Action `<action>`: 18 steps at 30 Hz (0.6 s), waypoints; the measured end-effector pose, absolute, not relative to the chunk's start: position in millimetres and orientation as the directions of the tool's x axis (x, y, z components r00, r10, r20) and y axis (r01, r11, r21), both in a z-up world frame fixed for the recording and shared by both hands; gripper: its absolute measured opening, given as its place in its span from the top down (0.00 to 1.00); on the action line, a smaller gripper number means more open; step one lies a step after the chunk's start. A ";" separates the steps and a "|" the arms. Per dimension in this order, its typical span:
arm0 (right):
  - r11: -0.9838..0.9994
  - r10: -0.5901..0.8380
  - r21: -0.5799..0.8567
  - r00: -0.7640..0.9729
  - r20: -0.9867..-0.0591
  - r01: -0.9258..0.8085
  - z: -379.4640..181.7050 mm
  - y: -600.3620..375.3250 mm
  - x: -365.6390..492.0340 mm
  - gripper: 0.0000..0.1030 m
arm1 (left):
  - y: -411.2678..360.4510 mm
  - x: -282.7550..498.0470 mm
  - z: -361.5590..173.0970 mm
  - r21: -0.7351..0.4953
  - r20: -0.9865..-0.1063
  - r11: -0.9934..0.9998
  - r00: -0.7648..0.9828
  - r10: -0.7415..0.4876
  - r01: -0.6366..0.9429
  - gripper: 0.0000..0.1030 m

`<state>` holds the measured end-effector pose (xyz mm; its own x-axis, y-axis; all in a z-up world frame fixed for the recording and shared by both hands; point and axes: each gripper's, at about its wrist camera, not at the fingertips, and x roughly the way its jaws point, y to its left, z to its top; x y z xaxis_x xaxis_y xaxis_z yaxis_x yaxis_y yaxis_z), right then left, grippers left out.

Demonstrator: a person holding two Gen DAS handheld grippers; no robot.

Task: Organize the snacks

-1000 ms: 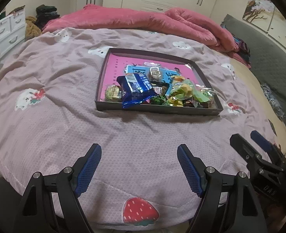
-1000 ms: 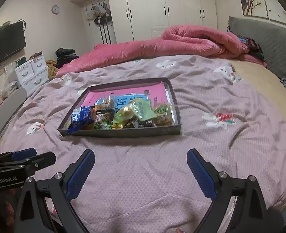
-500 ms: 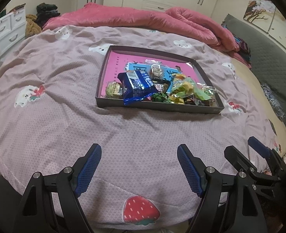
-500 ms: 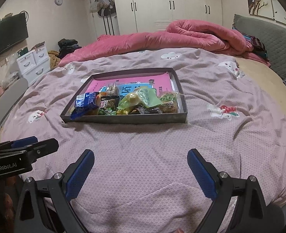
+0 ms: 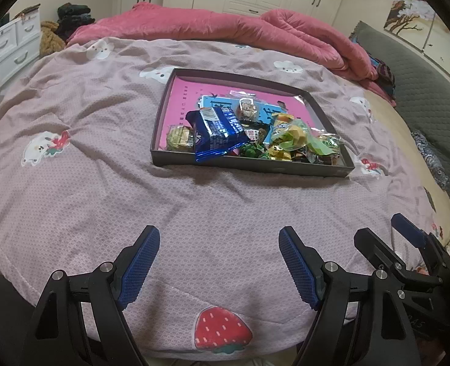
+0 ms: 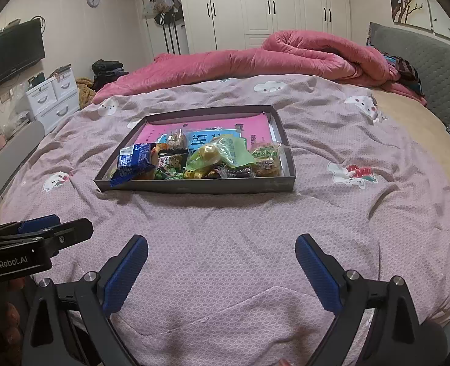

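Snacks: heaped loose in dark shallow tray (image 5: 286, 169) on the bed, crowded toward its near wall — far pink floor mostly bare.
Left tool (image 5: 218, 262): released, jaws spread wide, grasping nothing, low over bedspread (image 5: 102, 183), well short of the tray.
Right tool (image 6: 221, 270): likewise released and empty, hovering near the bed edge, just beside the left one.
Blue packet (image 5: 217, 132): draped over the near wall, corner hanging outside — likely to slide out onto the bedspread if nudged from behind.
Green bag (image 6: 221, 149): slick film, puffy; likely to squirt from a pinch taken too near its edge.
Small wrapped sweets (image 5: 282, 154): packed tight under bigger packs, so a grab could lift two, or scatter neighbours.
Tray footing: soft bedding, no firm base; downward push could tip the tray and spill the heap.
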<state>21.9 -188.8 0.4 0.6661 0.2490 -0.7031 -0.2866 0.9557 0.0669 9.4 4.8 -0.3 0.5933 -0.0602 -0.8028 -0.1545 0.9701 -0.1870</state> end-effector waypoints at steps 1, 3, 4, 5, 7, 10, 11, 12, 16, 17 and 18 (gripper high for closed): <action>0.956 0.249 0.067 0.666 -0.703 -0.287 0.3 -188.8 22.0 0.05 | 4.8 9.6 -0.4 -0.187 -0.803 0.970 0.593 -0.060 -0.155 0.21; 0.956 0.250 0.068 0.665 -0.704 -0.287 0.1 -188.9 22.0 0.05 | 4.8 9.6 -0.4 -0.187 -0.803 0.970 0.593 -0.060 -0.155 0.21; 0.956 0.250 0.068 0.665 -0.704 -0.287 0.3 -188.8 21.8 0.05 | 4.8 9.5 -0.5 -0.186 -0.803 0.970 0.593 -0.060 -0.155 0.21; 0.956 0.250 0.069 0.664 -0.704 -0.286 0.0 -188.7 21.9 0.05 | 4.8 9.6 -0.3 -0.187 -0.803 0.970 0.593 -0.061 -0.154 0.21; 0.956 0.251 0.071 0.665 -0.704 -0.285 0.1 -188.5 21.6 0.05 | 4.6 9.5 -0.5 -0.187 -0.803 0.970 0.593 -0.061 -0.154 0.21; 0.956 0.250 0.069 0.664 -0.705 -0.285 -0.3 -188.6 21.6 0.05 | 4.7 9.5 -0.4 -0.186 -0.803 0.970 0.593 -0.059 -0.155 0.21; 0.956 0.250 0.070 0.663 -0.705 -0.286 -0.3 -188.6 21.8 0.05 | 4.6 9.6 -0.2 -0.186 -0.803 0.970 0.593 -0.059 -0.155 0.21; 0.956 0.250 0.070 0.663 -0.705 -0.286 -0.3 -189.1 22.0 0.05 | 4.8 9.6 -0.3 -0.185 -0.803 0.970 0.593 -0.058 -0.155 0.21; 0.956 0.251 0.071 0.664 -0.705 -0.286 -0.4 -189.4 22.3 0.05 | 5.9 9.8 -1.4 -0.184 -0.807 0.970 0.588 -0.058 -0.158 0.21; 0.956 0.250 0.070 0.664 -0.705 -0.286 -0.4 -189.3 22.3 0.05 | 6.3 9.8 -1.6 -0.184 -0.807 0.970 0.588 -0.056 -0.160 0.21; 0.956 0.249 0.070 0.664 -0.705 -0.285 -0.5 -189.1 22.2 0.05 | 6.5 9.9 -1.5 -0.183 -0.808 0.970 0.587 -0.056 -0.160 0.21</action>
<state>22.2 -189.1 -0.5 0.6637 0.2495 -0.7052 -0.2853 0.9559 0.0697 9.9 6.5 -1.5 0.5871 -0.0556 -0.8076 -0.1600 0.9700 -0.1832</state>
